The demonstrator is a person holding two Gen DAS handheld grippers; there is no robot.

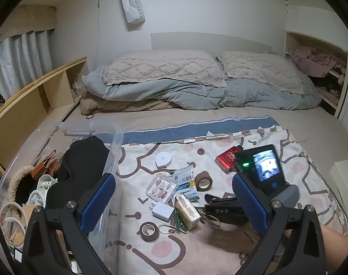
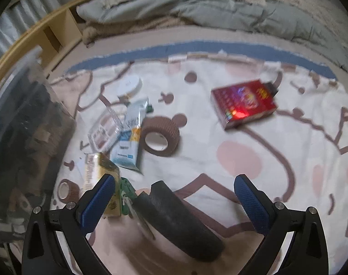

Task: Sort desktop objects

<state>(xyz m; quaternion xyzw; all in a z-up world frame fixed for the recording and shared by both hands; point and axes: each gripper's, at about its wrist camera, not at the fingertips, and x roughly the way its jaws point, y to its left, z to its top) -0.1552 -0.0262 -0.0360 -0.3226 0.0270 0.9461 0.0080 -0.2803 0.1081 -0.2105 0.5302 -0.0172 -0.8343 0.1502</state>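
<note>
- Left wrist view: my left gripper (image 1: 174,202) has its jaws spread wide with nothing between the blue pads; it hangs above the patterned cloth (image 1: 219,247) in the lower half of the frame.
- Clear plastic bin (image 1: 115,151) fills the lower left of that view. I see a black padded item (image 1: 82,160), a fleece-trimmed item (image 1: 18,178) and white tape rings (image 1: 11,220) inside it.
- Loose items sit on the cloth at frame centre: a white round case (image 1: 164,159), a clear lidded box (image 1: 160,187), a blue-and-white sachet (image 1: 185,183), a white charger plug (image 1: 163,211), a cream carton (image 1: 187,210) and two brown tape rolls (image 1: 202,181), (image 1: 149,231).
- Red pack (image 1: 226,160) lies right of centre, just beside the back of my right gripper's body with its lit screen (image 1: 266,165).
- A black case (image 1: 226,208) lies at lower centre-right, under the right gripper.
- Right wrist view (blurred): my right gripper (image 2: 175,197) also has its jaws spread apart, pinching nothing. The black case (image 2: 178,220) lies between and just below the pads, angled toward lower right; I cannot tell whether the pads touch it.
- Same view: red pack (image 2: 243,103) at upper right, one brown tape roll (image 2: 161,135) at centre, sachet (image 2: 128,142) and clear lidded box (image 2: 106,130) left of it, cream carton (image 2: 100,171) against the left pad, bin wall (image 2: 25,126) at far left.
</note>
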